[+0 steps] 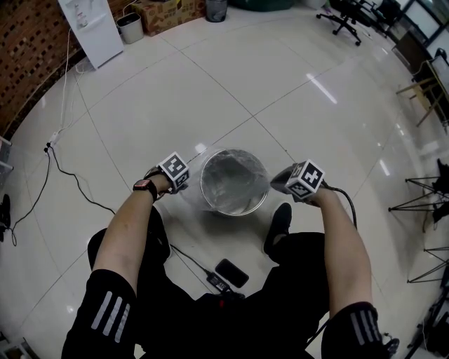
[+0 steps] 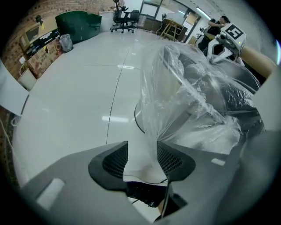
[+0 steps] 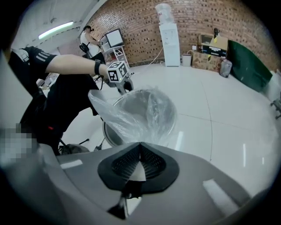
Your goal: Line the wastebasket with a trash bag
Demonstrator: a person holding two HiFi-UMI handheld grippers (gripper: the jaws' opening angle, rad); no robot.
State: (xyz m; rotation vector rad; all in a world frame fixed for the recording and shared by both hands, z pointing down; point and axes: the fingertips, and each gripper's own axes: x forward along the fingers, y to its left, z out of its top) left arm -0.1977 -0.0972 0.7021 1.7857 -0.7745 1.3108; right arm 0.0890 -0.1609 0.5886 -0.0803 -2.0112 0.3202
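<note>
A round metal wastebasket [image 1: 237,205] stands on the tiled floor between my knees, with a clear trash bag [image 1: 231,177] inside it. My left gripper [image 1: 187,189] is at the basket's left rim. In the left gripper view the bag [image 2: 184,101] narrows into a white bunch that fills the gap between the pads of that gripper [image 2: 142,160], which is shut on it. My right gripper [image 1: 278,184] is at the right rim. In its own view the film [image 3: 131,116] runs down to the tips of this gripper [image 3: 139,147], which meet on the bag's edge.
A black phone [image 1: 231,273] and a cable lie on the floor close to my legs, and my shoe [image 1: 281,223] is beside the basket. A cord [image 1: 70,179] trails at the left. A white board [image 1: 91,28], boxes and an office chair [image 1: 347,17] stand far off.
</note>
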